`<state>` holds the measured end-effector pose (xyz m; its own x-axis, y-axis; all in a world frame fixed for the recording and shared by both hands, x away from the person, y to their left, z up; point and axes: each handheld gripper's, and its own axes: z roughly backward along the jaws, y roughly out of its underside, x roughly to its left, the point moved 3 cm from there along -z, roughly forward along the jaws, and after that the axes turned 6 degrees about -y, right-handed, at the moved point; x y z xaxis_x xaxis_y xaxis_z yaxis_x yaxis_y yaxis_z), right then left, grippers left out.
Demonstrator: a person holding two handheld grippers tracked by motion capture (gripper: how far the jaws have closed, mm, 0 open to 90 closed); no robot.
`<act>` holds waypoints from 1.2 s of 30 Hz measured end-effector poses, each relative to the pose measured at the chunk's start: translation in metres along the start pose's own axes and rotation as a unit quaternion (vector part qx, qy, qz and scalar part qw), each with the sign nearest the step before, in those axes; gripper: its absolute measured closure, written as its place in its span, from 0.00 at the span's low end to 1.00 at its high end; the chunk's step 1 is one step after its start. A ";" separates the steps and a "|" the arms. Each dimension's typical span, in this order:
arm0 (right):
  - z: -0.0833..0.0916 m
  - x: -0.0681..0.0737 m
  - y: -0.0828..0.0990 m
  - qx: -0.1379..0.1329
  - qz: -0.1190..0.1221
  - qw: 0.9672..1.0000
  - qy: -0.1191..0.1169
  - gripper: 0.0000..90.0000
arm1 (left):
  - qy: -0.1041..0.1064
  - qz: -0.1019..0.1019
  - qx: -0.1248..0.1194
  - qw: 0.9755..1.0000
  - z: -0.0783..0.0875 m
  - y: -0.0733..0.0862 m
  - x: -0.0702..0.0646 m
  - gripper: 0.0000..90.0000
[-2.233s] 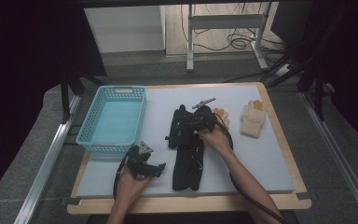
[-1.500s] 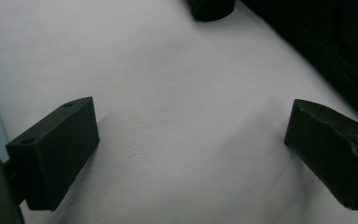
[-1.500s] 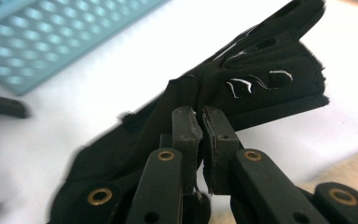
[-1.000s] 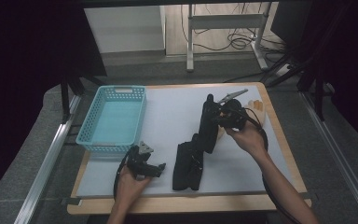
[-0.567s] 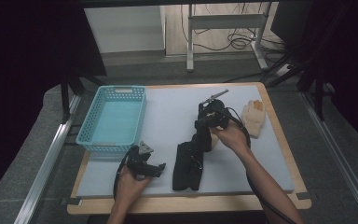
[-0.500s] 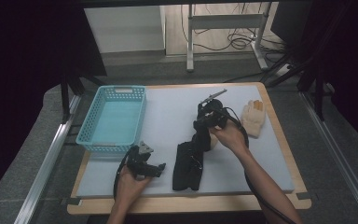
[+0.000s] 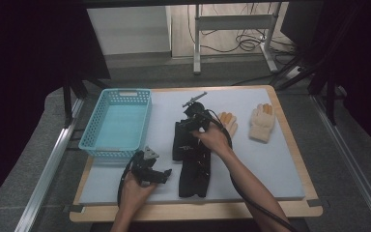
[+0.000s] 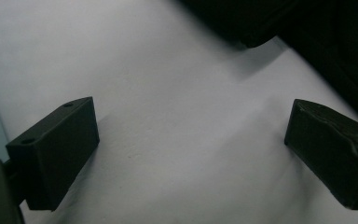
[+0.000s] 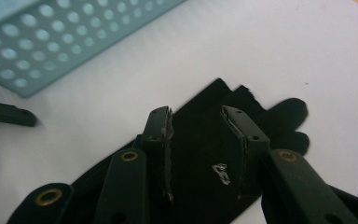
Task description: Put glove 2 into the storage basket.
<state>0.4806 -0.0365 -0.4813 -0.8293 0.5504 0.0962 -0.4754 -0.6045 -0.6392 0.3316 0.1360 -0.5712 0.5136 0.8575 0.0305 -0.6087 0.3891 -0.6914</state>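
Jaws of the right gripper (image 9: 198,156) had just been opening above the black glove (image 9: 205,140) mid-mat; the left gripper (image 8: 191,154) rested spread near the front edge.

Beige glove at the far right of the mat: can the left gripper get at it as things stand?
Probably not directly. The left gripper sits open near the front edge, and the right hand and black gloves lie between it and the beige glove.

The bench (image 7: 280,159) is evenly lit from above while its surroundings sink into darkness. Both gripper views are soft — close parts blurred, shadows faint.
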 end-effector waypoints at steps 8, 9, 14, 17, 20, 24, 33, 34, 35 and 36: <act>-0.028 -0.014 0.024 0.000 0.012 1.000 -0.021 0.52 | 0.000 0.000 0.001 1.000 0.000 0.000 0.000 0.04; -0.034 -0.014 0.027 0.005 0.017 1.000 -0.020 0.51 | 0.000 0.000 0.001 1.000 0.000 0.000 0.000 0.04; -0.049 -0.011 0.036 0.013 0.020 0.999 -0.027 0.67 | 0.000 0.001 0.000 1.000 0.000 0.000 0.000 0.04; -0.048 -0.014 0.039 0.004 0.002 1.000 -0.031 0.78 | 0.000 0.001 0.000 1.000 0.000 0.000 0.000 0.04; -0.045 -0.020 0.041 -0.003 -0.015 0.999 -0.041 0.92 | 0.000 0.001 0.000 1.000 0.000 0.000 0.000 0.04; -0.042 -0.019 0.040 -0.003 -0.011 0.999 -0.038 0.96 | 0.000 0.001 0.000 1.000 0.000 0.000 0.000 0.04; 0.002 -0.010 0.027 -0.027 -0.020 0.998 -0.045 0.97 | 0.000 0.000 0.000 1.000 0.000 0.000 0.000 0.04; 0.009 -0.008 0.026 -0.030 -0.021 0.998 -0.045 0.97 | 0.000 0.000 0.000 1.000 0.000 0.000 0.000 0.04; 0.015 -0.006 0.025 -0.033 -0.019 0.998 -0.043 0.97 | 0.000 0.000 0.000 1.000 0.000 0.000 0.000 0.04; 0.022 -0.004 0.023 -0.035 -0.018 0.998 -0.041 0.97 | -0.001 0.000 0.000 1.000 0.000 0.000 0.000 0.04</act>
<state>0.4659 -0.0654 -0.4797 -0.8345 0.5206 0.1805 -0.4861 -0.5414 -0.6860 0.3316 0.1359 -0.5713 0.5135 0.8575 0.0319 -0.6081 0.3899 -0.6915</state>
